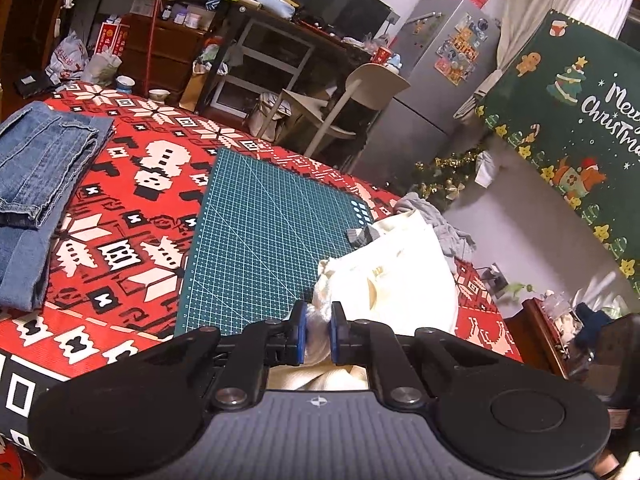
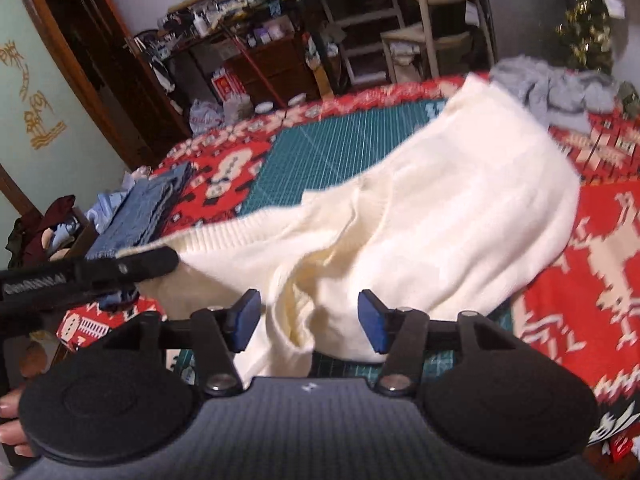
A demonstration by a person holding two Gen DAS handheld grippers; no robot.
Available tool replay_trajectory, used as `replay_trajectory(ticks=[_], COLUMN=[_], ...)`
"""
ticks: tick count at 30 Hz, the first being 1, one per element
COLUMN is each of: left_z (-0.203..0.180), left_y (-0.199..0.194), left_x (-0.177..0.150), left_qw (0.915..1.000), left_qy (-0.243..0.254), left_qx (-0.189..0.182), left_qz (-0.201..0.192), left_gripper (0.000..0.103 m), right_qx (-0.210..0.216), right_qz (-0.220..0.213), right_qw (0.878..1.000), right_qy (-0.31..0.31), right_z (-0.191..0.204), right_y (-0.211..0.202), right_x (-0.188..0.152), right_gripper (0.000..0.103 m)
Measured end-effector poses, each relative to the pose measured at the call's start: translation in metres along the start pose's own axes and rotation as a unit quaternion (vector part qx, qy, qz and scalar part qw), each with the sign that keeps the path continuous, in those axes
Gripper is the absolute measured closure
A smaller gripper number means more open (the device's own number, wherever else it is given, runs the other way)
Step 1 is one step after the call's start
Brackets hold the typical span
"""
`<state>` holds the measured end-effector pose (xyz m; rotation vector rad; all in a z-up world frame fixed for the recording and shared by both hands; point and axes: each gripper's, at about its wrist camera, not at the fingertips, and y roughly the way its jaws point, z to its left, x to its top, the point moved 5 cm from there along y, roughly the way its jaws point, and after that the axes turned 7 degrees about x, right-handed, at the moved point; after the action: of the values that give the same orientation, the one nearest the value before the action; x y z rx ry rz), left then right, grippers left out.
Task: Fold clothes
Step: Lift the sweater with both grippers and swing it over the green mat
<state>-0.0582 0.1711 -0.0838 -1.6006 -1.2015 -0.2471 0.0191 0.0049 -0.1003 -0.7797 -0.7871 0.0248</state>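
A cream knitted sweater (image 1: 400, 276) lies bunched on the right part of the green cutting mat (image 1: 260, 232). My left gripper (image 1: 319, 320) is shut on a fold of its fabric, which is pinched between the blue pads. In the right wrist view the sweater (image 2: 460, 208) stretches across the mat (image 2: 340, 140), partly lifted, and the left gripper (image 2: 168, 260) holds its ribbed edge at the left. My right gripper (image 2: 310, 312) stands open. A hanging fold of the sweater sits between its pads, which do not press on it.
Folded blue jeans (image 1: 36, 168) lie on the red patterned tablecloth (image 1: 120, 240) left of the mat. A grey garment (image 2: 552, 88) is heaped at the table's far right corner. Beyond the table stand a chair (image 1: 360, 92), cluttered shelves and a fridge (image 1: 432, 80).
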Motion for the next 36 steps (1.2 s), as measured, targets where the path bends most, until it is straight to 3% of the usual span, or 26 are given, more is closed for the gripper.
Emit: replay_trajectory(ticks=[1,3,4,12,17,21,24,27,32,33,35,36], left_z=[0.001,0.003,0.004,0.028,0.045,0.062,0.069,0.07,0.066,0.064,0.062,0.063], left_y=[0.0,0.0,-0.001,-0.016,-0.046,-0.07,-0.071,-0.059,-0.036,-0.037,-0.042,-0.047], left_x=[0.0,0.001,0.001,0.027,0.053,0.062,0.05,0.024,-0.013,-0.016,-0.016,-0.013], left_qw=[1.0,1.0,1.0,0.9976,0.9904,0.9837,0.9856,0.9916,0.9985,0.9991,0.9995,0.9992], left_qy=[-0.001,-0.005,-0.007,-0.046,-0.059,-0.065,-0.053,-0.036,-0.017,-0.01,0.008,0.016], left_qx=[0.0,0.0,0.0,0.022,0.059,0.087,0.101,0.098,0.051,0.04,0.028,0.026], left_qz=[0.0,-0.001,-0.001,-0.047,-0.111,-0.143,-0.125,-0.077,-0.004,-0.001,-0.012,-0.025], left_gripper=[0.092,0.092,0.092,0.093,0.093,0.093,0.093,0.093,0.092,0.088,0.07,0.056], right_qx=[0.002,0.002,-0.004,-0.044,-0.061,-0.053,-0.049,-0.061,-0.093,-0.096,-0.096,-0.096], right_qz=[0.008,0.021,0.025,-0.051,-0.105,-0.127,-0.114,-0.088,-0.035,-0.025,-0.018,-0.015], right_qw=[1.0,1.0,1.0,0.998,0.993,0.99,0.992,0.994,0.995,0.994,0.994,0.994], right_qy=[0.0,-0.01,-0.016,-0.015,-0.008,-0.023,-0.03,-0.02,0.028,0.04,0.051,0.057], right_z=[-0.001,0.001,0.002,-0.021,-0.033,-0.022,-0.017,-0.028,-0.071,-0.078,-0.084,-0.086], right_y=[0.005,0.012,0.012,-0.037,-0.084,-0.095,-0.09,-0.079,-0.066,-0.064,-0.063,-0.062], right_x=[-0.002,-0.006,-0.007,0.023,0.049,0.066,0.064,0.045,0.006,-0.001,-0.016,-0.024], right_gripper=[0.051,0.094,0.096,0.097,0.097,0.097,0.097,0.097,0.096,0.095,0.09,0.089])
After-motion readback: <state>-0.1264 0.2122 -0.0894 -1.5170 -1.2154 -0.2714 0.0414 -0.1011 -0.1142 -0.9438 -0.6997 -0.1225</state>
